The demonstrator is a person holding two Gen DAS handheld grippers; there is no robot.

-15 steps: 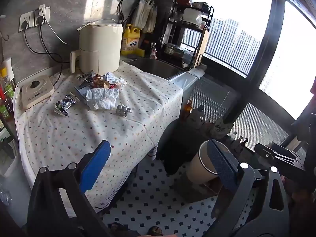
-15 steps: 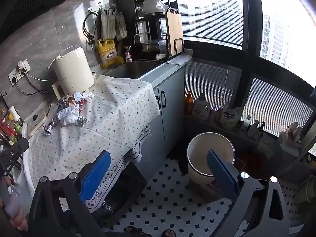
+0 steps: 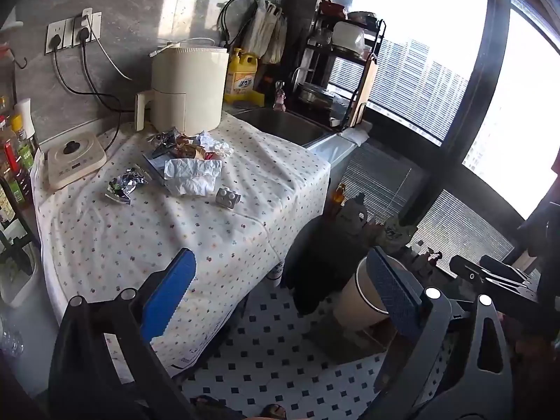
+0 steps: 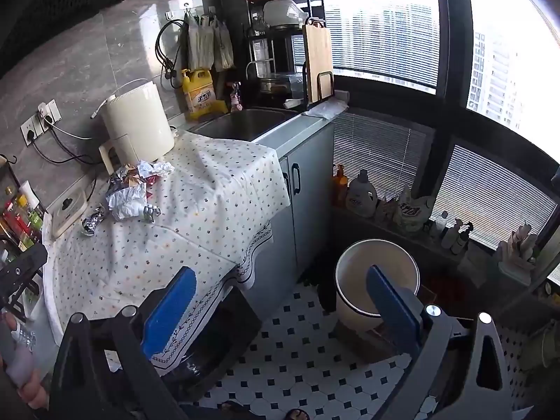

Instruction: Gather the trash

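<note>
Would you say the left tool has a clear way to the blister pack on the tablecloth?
Probably yes: the left tool is open and empty, the blister pack lies apart from the crumpled paper, and only bare tablecloth lies between.

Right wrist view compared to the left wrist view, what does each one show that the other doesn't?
Only the right wrist view shows the grey cabinet doors with black handles and the white bin's open inside. Only the left wrist view shows the crumpled silver foil wrapper close up and the grey blister pack's white pills. Both share the cream air fryer, crumpled white paper and dotted tablecloth, with each gripper open and empty.
</note>
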